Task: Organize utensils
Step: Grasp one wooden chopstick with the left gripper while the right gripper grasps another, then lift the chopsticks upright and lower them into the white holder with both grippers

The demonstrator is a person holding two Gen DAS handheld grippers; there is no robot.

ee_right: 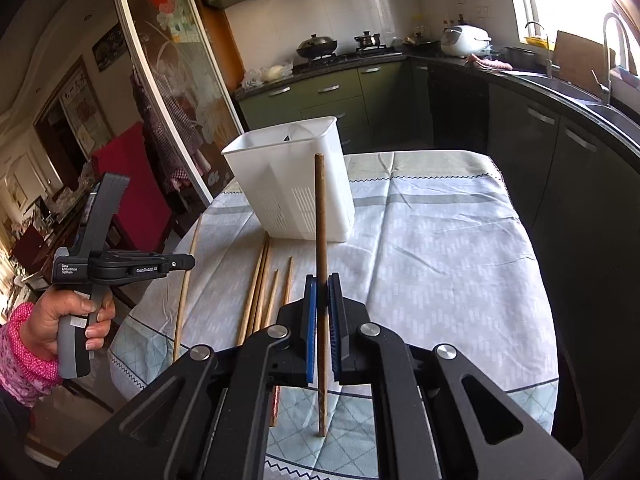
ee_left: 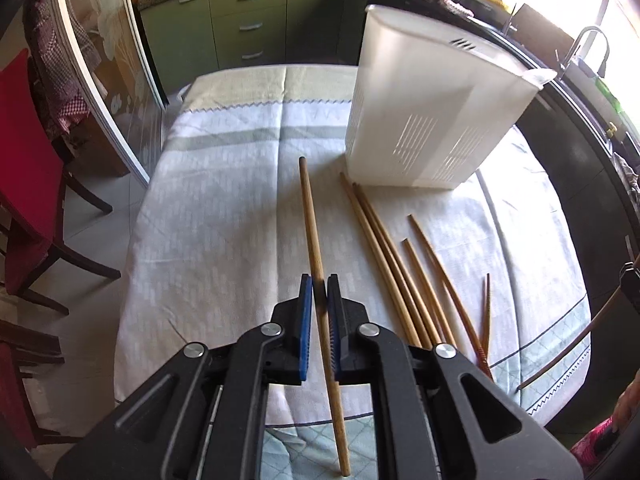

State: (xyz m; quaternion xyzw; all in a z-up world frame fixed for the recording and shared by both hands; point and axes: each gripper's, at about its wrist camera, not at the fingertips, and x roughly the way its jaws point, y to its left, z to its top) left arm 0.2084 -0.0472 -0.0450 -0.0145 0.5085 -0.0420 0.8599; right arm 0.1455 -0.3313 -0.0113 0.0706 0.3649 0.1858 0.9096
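Observation:
My left gripper (ee_left: 320, 286) is shut on a light wooden chopstick (ee_left: 310, 216), held above the table and pointing toward the white slotted utensil holder (ee_left: 420, 120). My right gripper (ee_right: 322, 288) is shut on a darker wooden chopstick (ee_right: 321, 216) that points up in front of the holder (ee_right: 288, 176). Several loose chopsticks (ee_left: 384, 248) lie on the cloth in front of the holder, also in the right wrist view (ee_right: 260, 284). The left gripper (ee_right: 182, 262) with its chopstick (ee_right: 186, 280) shows at the left of the right wrist view.
The table has a pale patterned cloth (ee_left: 224, 200). Red chairs (ee_left: 24, 184) stand to the left. Green kitchen cabinets (ee_left: 248, 28) and a dark counter with a sink (ee_right: 592, 100) lie behind and to the right.

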